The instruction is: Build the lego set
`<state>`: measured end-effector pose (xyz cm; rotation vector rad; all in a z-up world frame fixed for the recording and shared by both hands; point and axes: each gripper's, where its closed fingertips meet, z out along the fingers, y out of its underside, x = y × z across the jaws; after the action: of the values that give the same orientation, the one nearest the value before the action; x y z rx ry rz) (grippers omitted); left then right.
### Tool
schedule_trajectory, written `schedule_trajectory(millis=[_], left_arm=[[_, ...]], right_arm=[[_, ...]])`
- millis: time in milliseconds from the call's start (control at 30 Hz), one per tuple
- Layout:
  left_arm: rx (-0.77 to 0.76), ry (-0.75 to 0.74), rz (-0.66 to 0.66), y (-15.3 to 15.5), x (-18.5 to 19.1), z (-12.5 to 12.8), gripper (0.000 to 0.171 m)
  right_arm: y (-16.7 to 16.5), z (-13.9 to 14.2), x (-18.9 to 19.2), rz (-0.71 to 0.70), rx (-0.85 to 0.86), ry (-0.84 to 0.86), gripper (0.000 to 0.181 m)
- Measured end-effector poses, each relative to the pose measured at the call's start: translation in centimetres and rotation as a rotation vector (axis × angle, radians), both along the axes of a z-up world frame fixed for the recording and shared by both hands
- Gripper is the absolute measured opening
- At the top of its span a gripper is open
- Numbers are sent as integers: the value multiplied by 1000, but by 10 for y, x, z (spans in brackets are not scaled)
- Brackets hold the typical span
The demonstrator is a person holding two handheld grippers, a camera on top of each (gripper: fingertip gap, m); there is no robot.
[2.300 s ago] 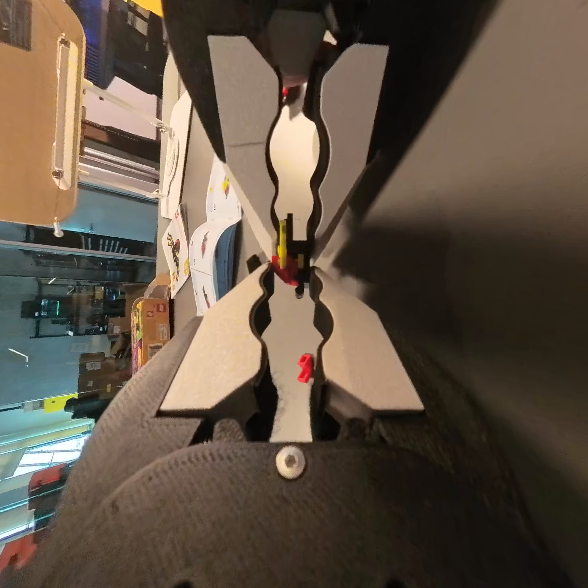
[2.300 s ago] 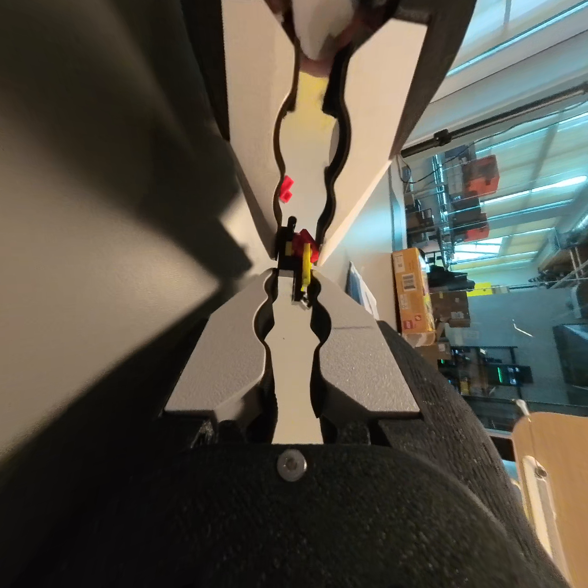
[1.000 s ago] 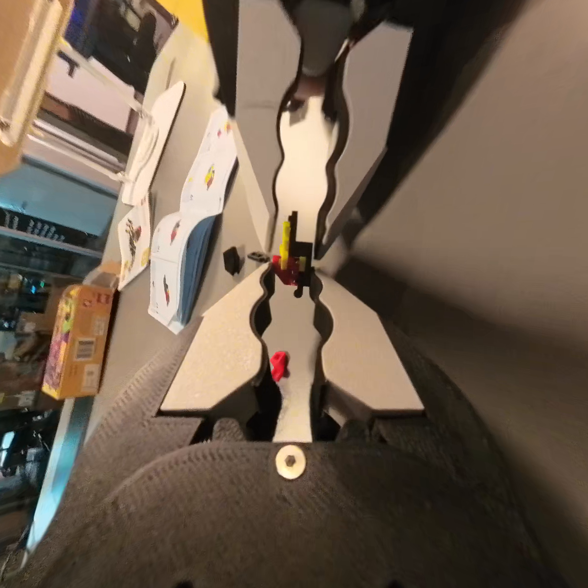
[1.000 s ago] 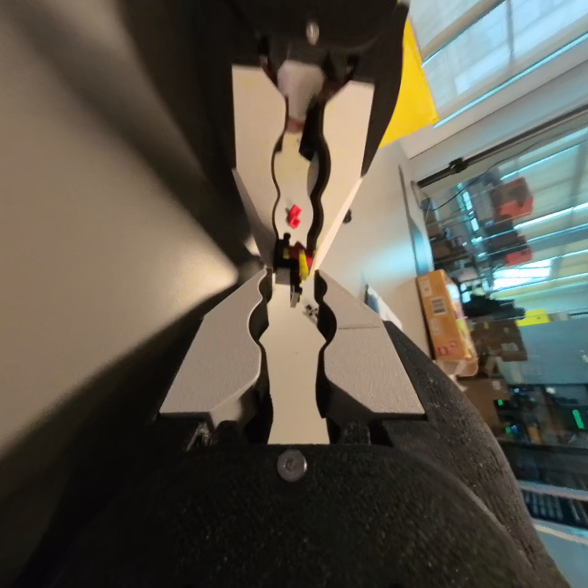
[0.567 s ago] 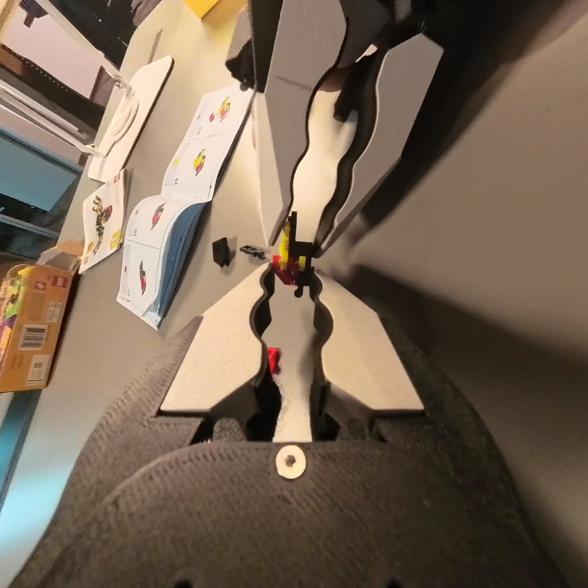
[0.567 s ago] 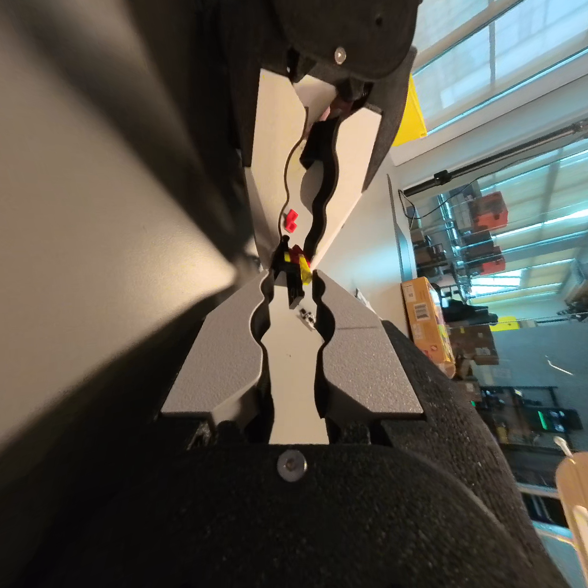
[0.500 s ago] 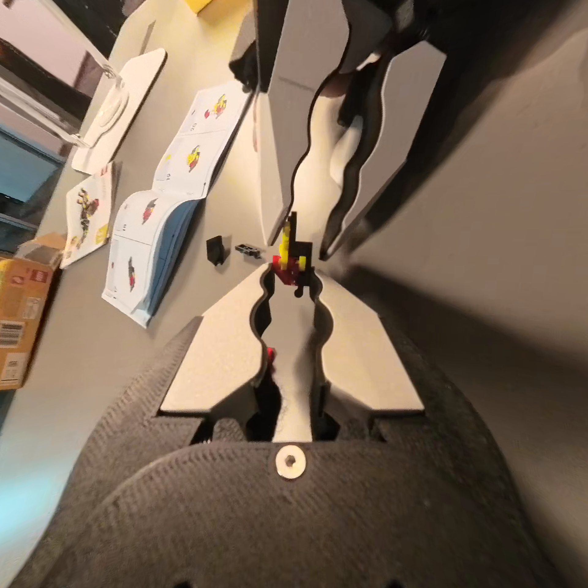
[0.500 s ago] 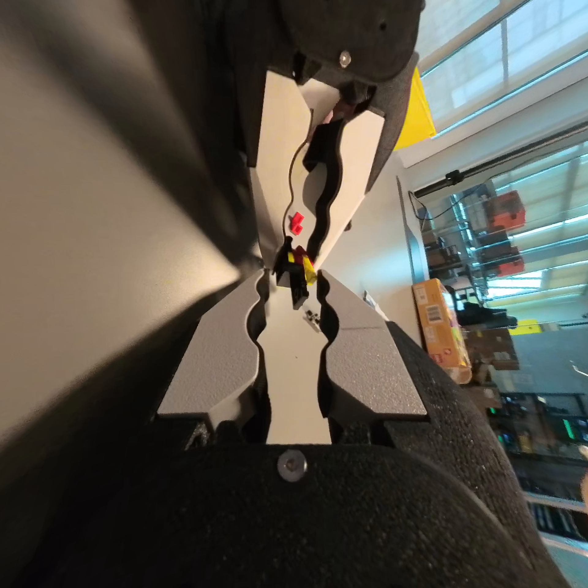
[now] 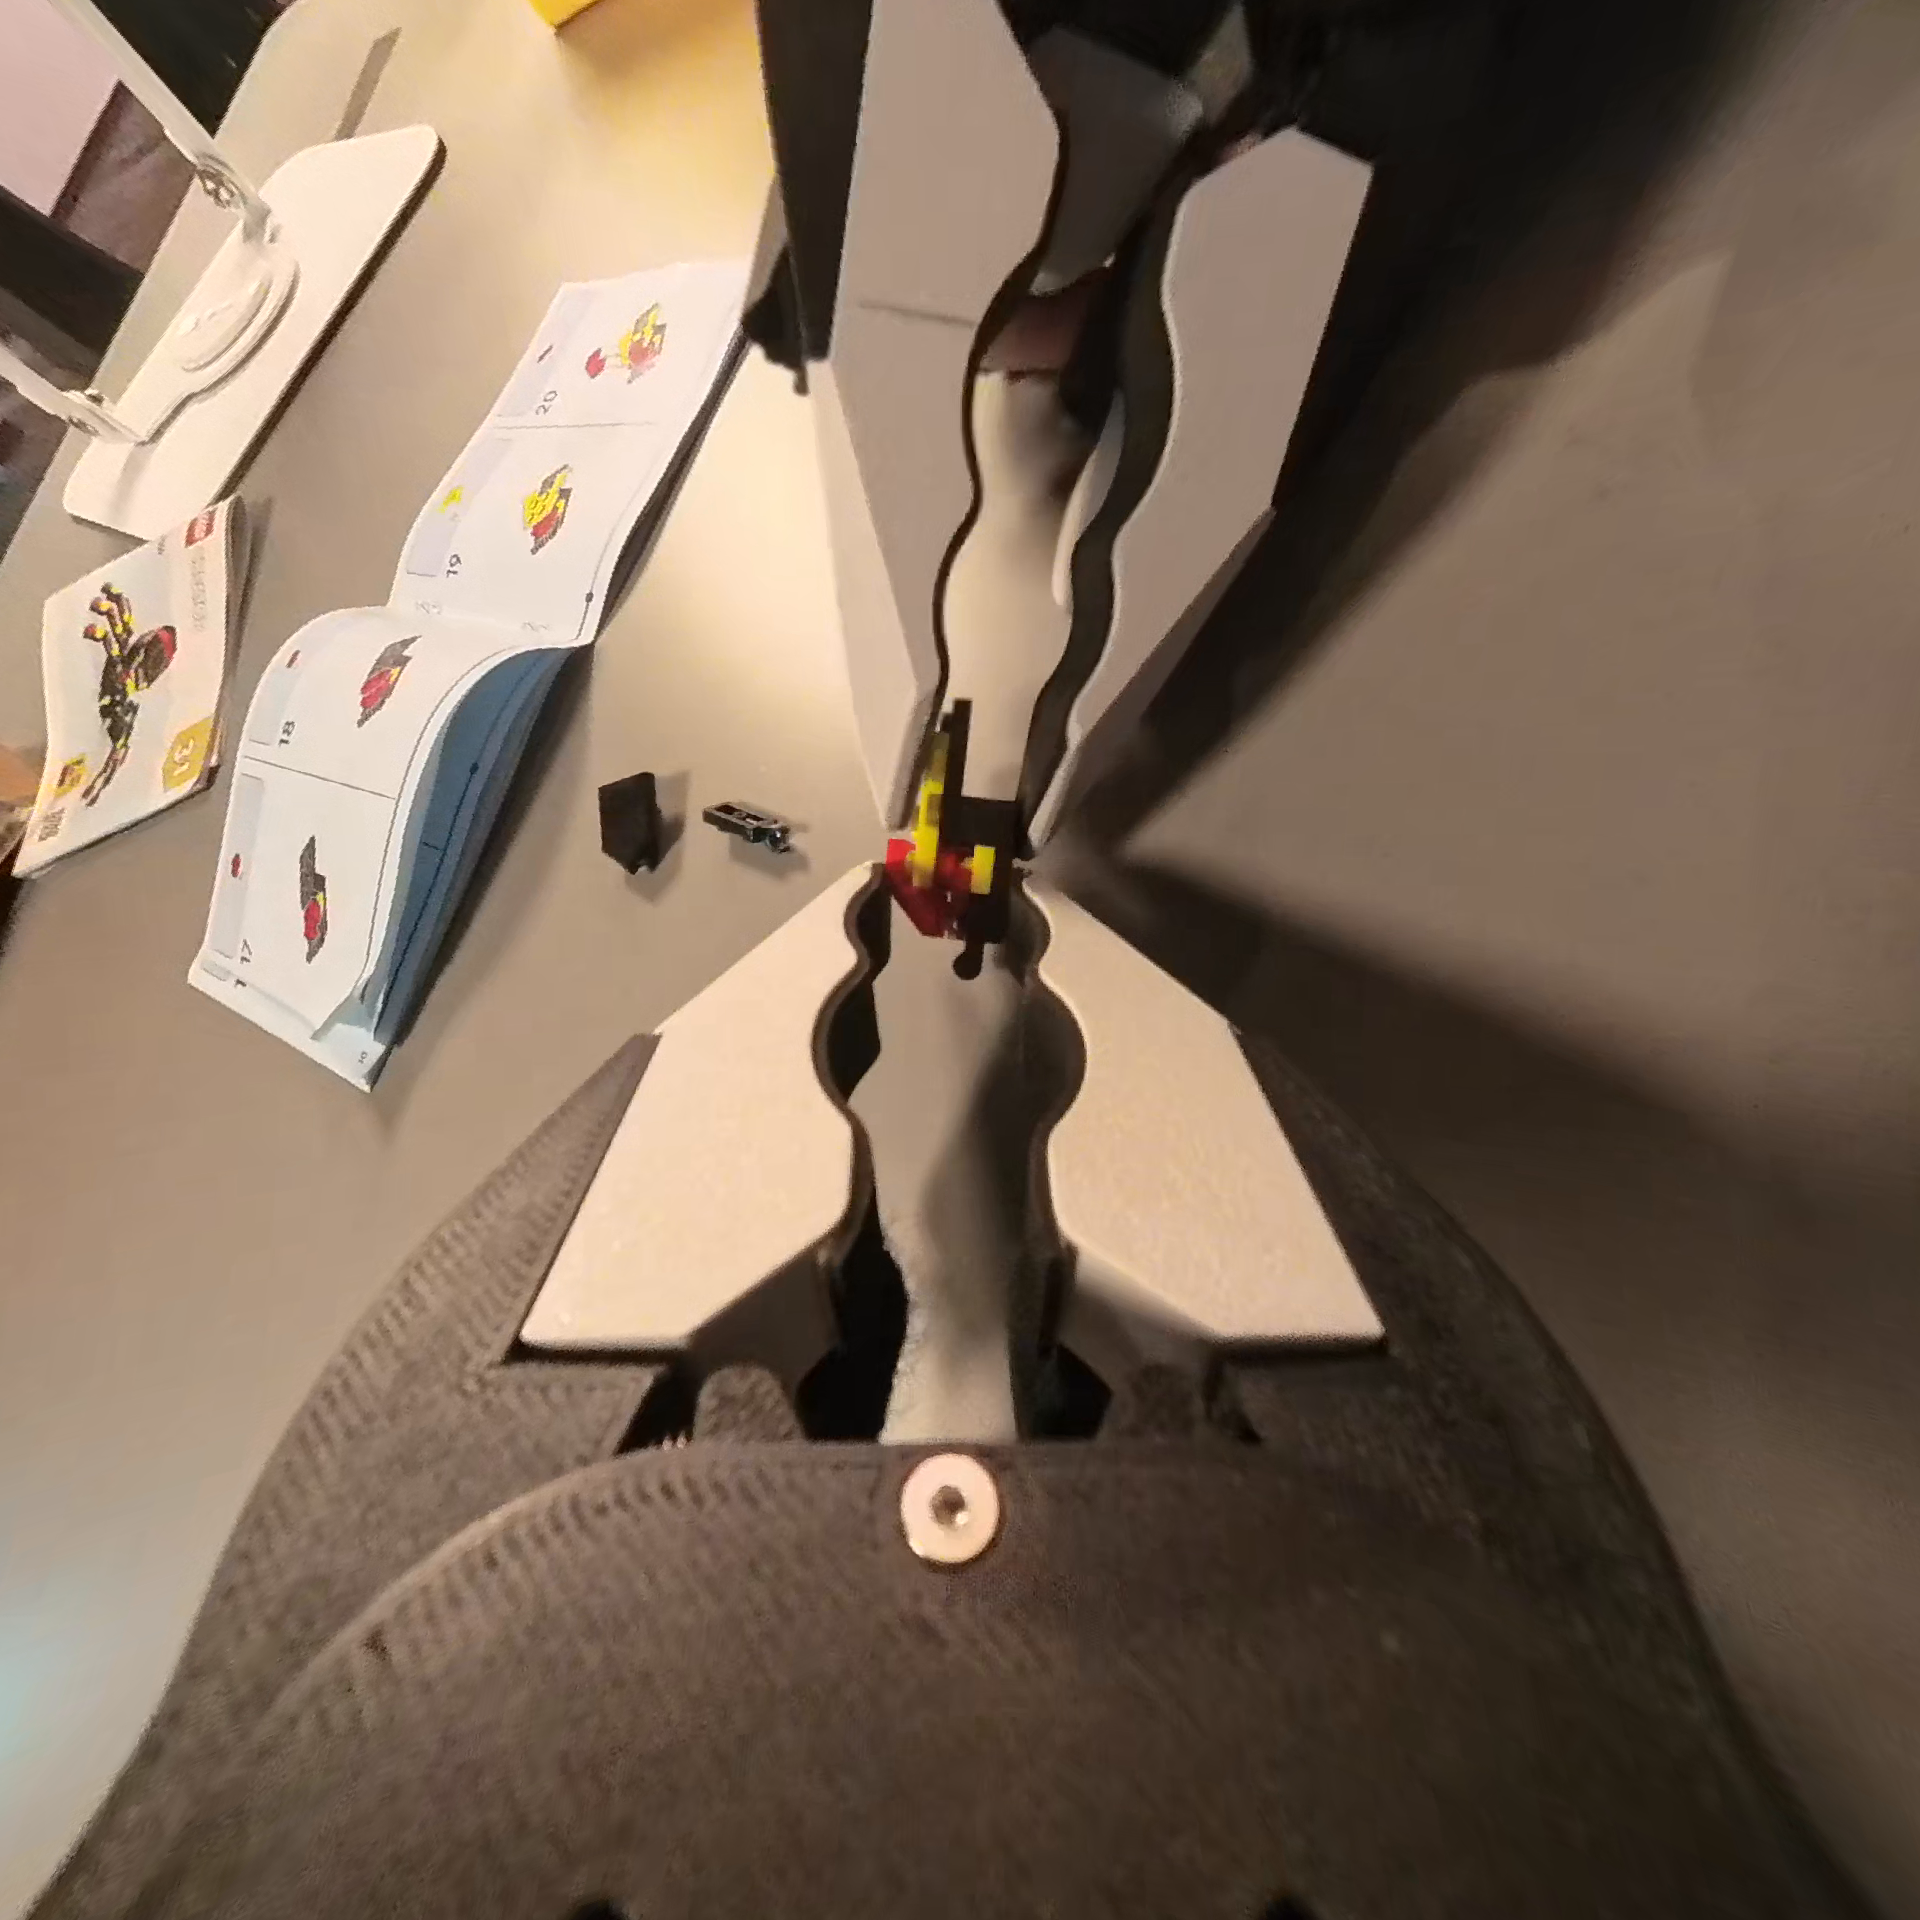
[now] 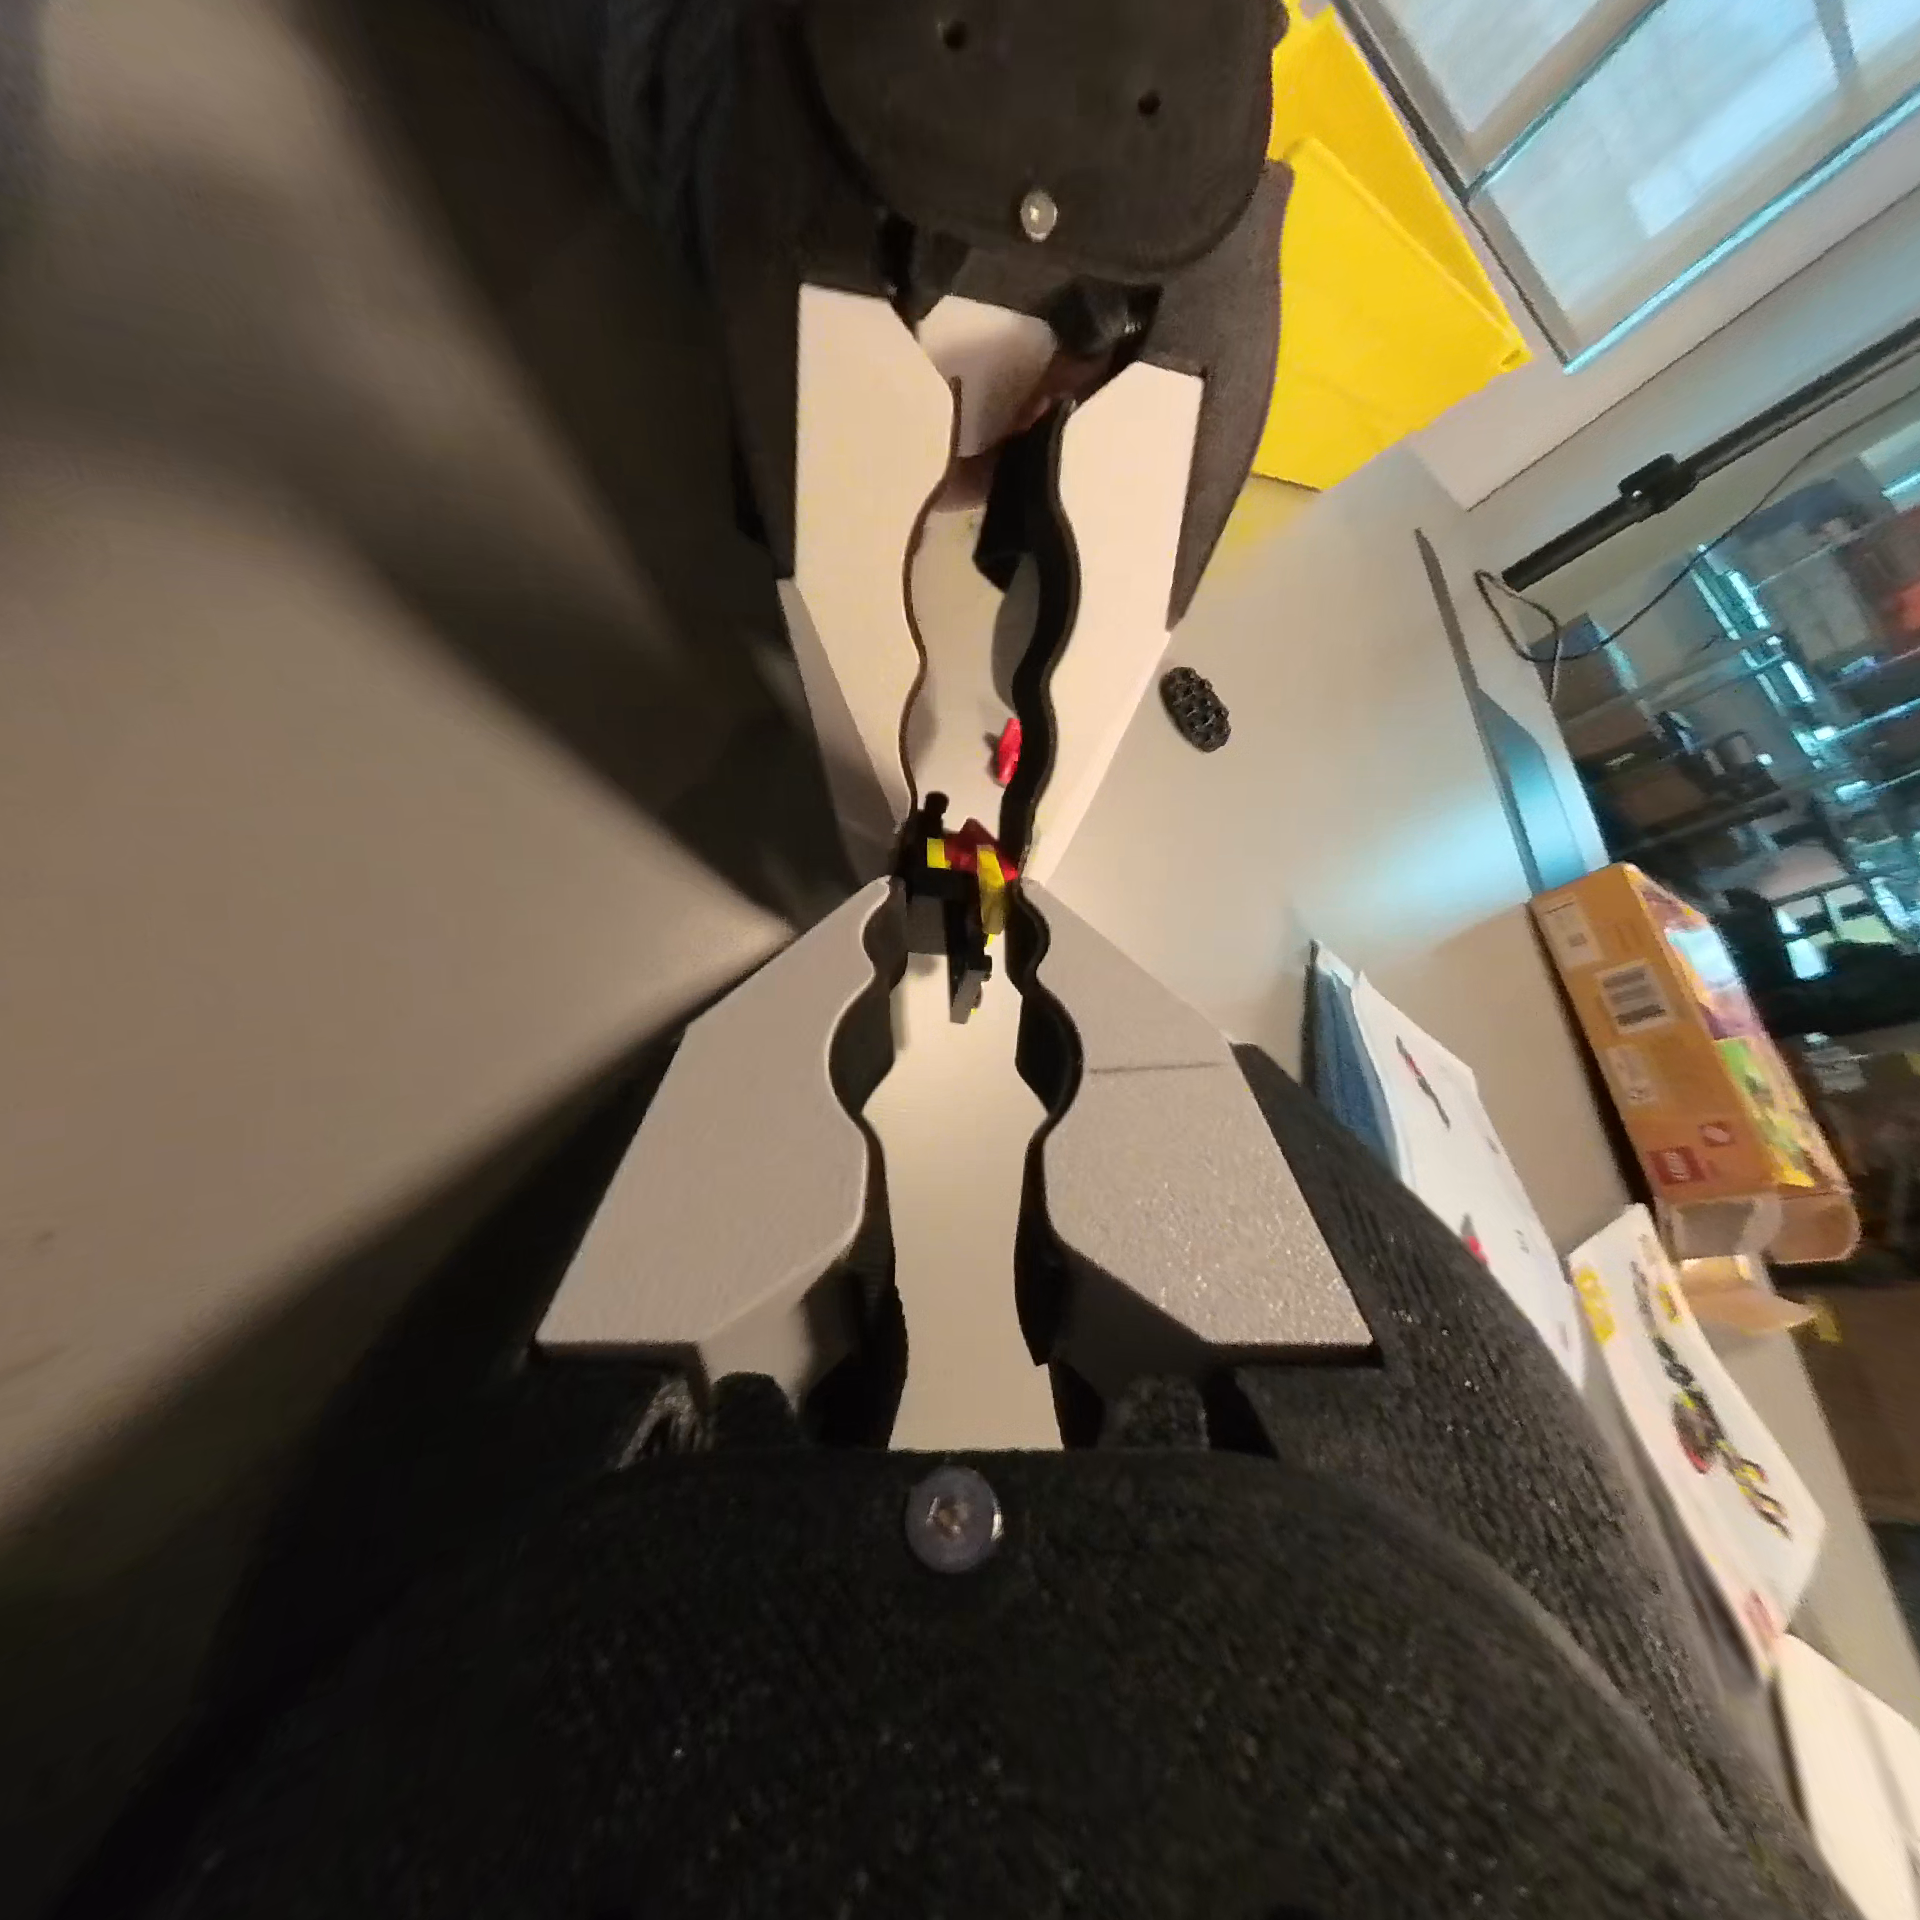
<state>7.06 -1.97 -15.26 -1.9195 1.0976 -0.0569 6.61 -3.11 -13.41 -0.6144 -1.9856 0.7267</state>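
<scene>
A small red, yellow and black lego assembly (image 9: 951, 862) hangs in the air between both grippers, which meet nose to nose. My left gripper (image 9: 954, 888) is shut on its lower end. My right gripper (image 10: 951, 899) is shut on the same assembly (image 10: 951, 894) from the other side, and it comes down from the top of the left wrist view (image 9: 971, 821). A black strip of the assembly sticks out between my right fingers. A loose red piece (image 10: 1006, 750) lies on the table behind the left gripper's fingers.
On the grey table (image 9: 727, 623) lie a black piece (image 9: 629, 831), a small black part (image 9: 746, 821), an open instruction booklet (image 9: 416, 727), a leaflet (image 9: 125, 665) and a white stand base (image 9: 249, 312). A black round part (image 10: 1195, 710), a yellow bin (image 10: 1371, 291) and a lego box (image 10: 1683, 1049) are beyond. Only a small space, under 4 cm, lies between the two pairs of fingers. About 8 cm separates my left fingertips from the black piece (image 9: 629, 831).
Both grippers have tilted together with the assembly still between them, so more of the table shows. The loose red piece has left the gap between my left fingers in the left wrist view.
</scene>
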Motion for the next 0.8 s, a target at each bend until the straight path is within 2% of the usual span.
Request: schedule_trajectory(millis=[367,800], left_arm=[[10,45,-8,-1,-1,-2,21],[-60,-10,5,-1,-1,-4,21]], right_arm=[[-1,-3,1,10,-23,-35,16],[0,-8,-3,-1,-77,-112,24]])
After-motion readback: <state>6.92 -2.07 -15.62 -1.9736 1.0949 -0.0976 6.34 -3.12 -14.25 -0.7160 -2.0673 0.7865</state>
